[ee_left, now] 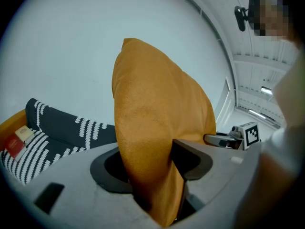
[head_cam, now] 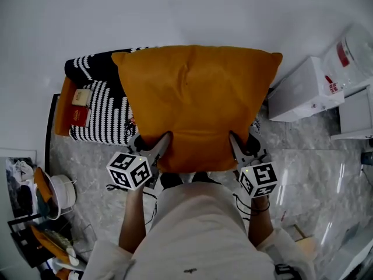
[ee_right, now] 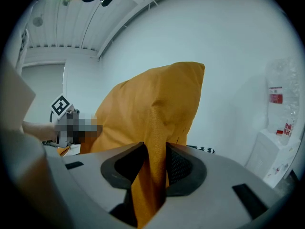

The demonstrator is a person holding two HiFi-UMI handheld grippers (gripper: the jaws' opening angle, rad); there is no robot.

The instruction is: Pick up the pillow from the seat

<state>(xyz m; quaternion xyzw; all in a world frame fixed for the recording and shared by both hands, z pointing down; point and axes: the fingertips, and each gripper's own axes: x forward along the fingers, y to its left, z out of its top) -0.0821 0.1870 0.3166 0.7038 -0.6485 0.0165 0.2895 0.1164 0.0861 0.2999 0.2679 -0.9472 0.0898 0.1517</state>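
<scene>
An orange pillow (head_cam: 195, 101) hangs in the air above the seat (head_cam: 99, 107), held by its near edge at both lower corners. My left gripper (head_cam: 156, 147) is shut on the pillow's near left corner; the fabric (ee_left: 152, 142) is pinched between its jaws. My right gripper (head_cam: 236, 147) is shut on the near right corner, with the orange fabric (ee_right: 155, 142) squeezed between its pads. The pillow hides most of the seat, which carries a black-and-white patterned cover (ee_left: 62, 128).
A red and a tan packet (head_cam: 78, 107) lie on the seat's left part. White boxes (head_cam: 306, 89) and a plastic bottle (ee_right: 279, 109) stand at the right by the wall. Cluttered shelving with a white bowl (head_cam: 61, 191) stands at the lower left. The floor is grey marble.
</scene>
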